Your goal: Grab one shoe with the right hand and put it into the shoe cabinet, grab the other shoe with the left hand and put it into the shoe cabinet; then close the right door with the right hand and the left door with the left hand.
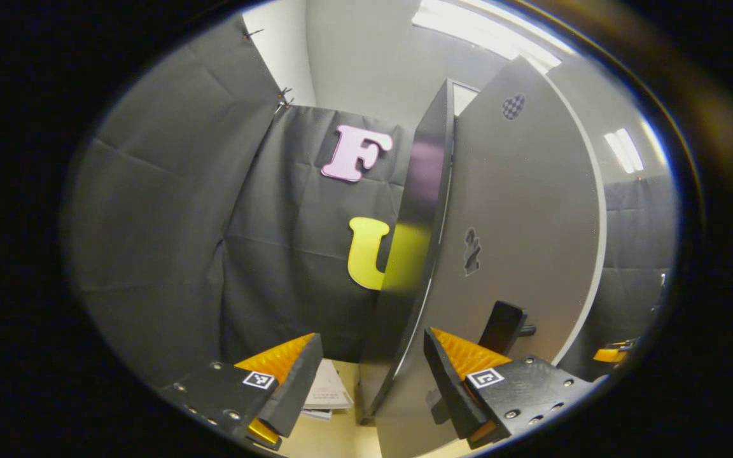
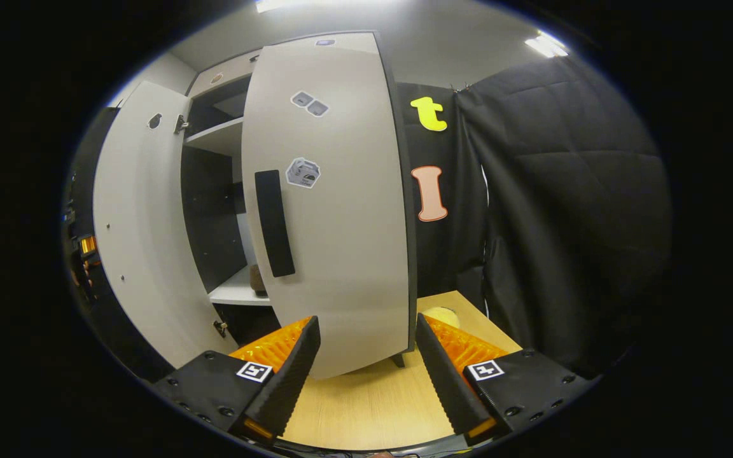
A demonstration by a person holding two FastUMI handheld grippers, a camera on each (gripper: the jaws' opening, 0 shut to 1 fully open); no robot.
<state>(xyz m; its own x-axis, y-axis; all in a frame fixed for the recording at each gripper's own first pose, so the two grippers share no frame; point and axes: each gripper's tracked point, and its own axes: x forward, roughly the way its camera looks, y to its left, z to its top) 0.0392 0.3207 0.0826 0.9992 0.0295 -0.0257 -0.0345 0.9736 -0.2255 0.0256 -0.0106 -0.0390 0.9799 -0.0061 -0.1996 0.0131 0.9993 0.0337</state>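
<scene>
In the right gripper view the shoe cabinet (image 2: pixel 214 191) has its right door (image 2: pixel 335 210) swung partway across the opening; a black handle (image 2: pixel 274 222) runs down its face. The left door (image 2: pixel 144 242) stands wide open. A dark shoe (image 2: pixel 257 280) rests on the white lower shelf. My right gripper (image 2: pixel 366 375) is open, and the right door's lower edge sits just beyond its fingers. In the left gripper view my left gripper (image 1: pixel 369 381) is open, straddling the left door (image 1: pixel 519 222) near its dark edge, with the door's black handle (image 1: pixel 503 327) close to the right finger (image 1: pixel 449 381).
The cabinet stands on a light wooden table (image 2: pixel 373 401). Papers (image 1: pixel 328 388) lie on the table behind the left door. An orange part of the other gripper (image 1: pixel 614 351) shows past the door's far edge. Black cloth walls close in on both sides.
</scene>
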